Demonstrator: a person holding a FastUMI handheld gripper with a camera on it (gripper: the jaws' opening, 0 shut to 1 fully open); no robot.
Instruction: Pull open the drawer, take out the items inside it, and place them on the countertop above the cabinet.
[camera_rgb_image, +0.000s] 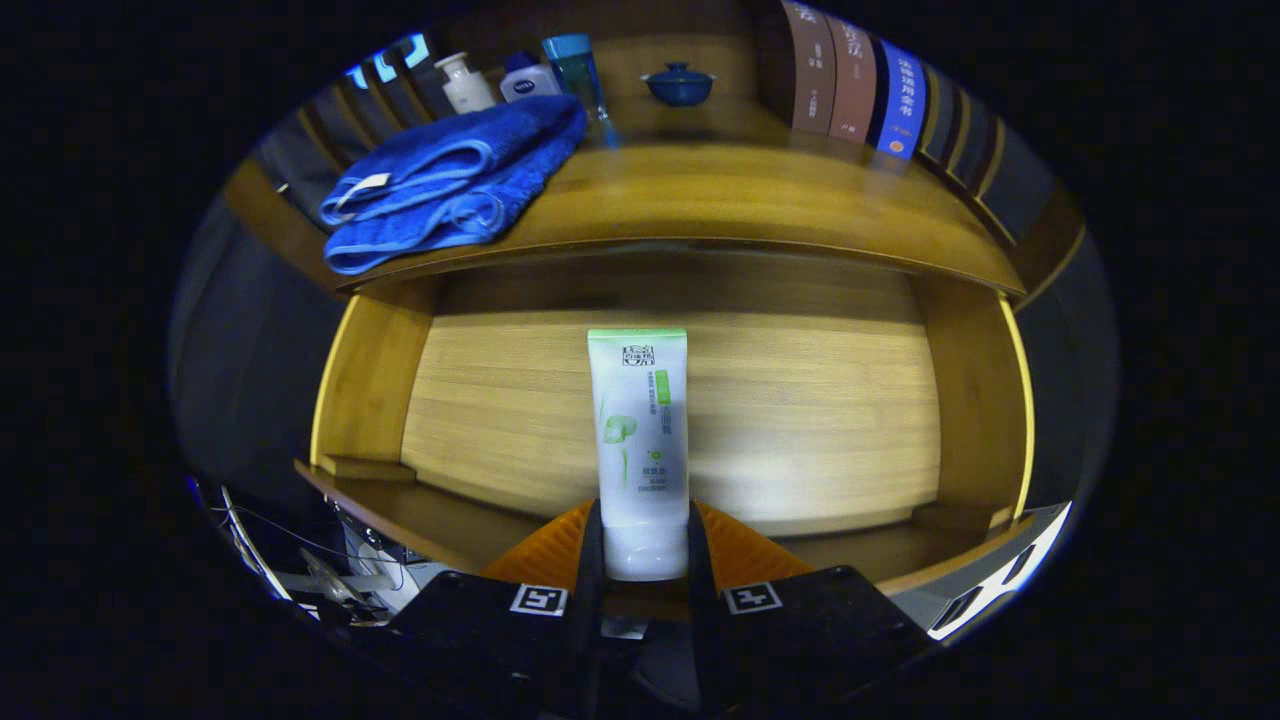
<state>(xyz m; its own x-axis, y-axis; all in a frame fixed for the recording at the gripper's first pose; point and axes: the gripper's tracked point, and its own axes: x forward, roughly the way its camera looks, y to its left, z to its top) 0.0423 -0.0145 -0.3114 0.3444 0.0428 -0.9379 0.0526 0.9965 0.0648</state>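
Note:
A white tube with a green top band (641, 440) stands cap-down between my fingers, and my gripper (640, 545) is shut on its cap end. Behind it lies the pulled-out wooden drawer (800, 420), its bare floor showing on both sides of the tube. Whether the tube rests on the drawer floor or hangs above it I cannot tell. The wooden countertop (760, 195) runs above the drawer. A folded blue towel (450, 185) lies on the countertop's left part.
At the back of the countertop stand a white bottle (466, 82), a small blue-capped bottle (529, 78), a teal bottle (576, 65) and a blue lidded bowl (678, 84). Several upright books (860, 80) line the back right. Cables and equipment (330, 570) lie below left.

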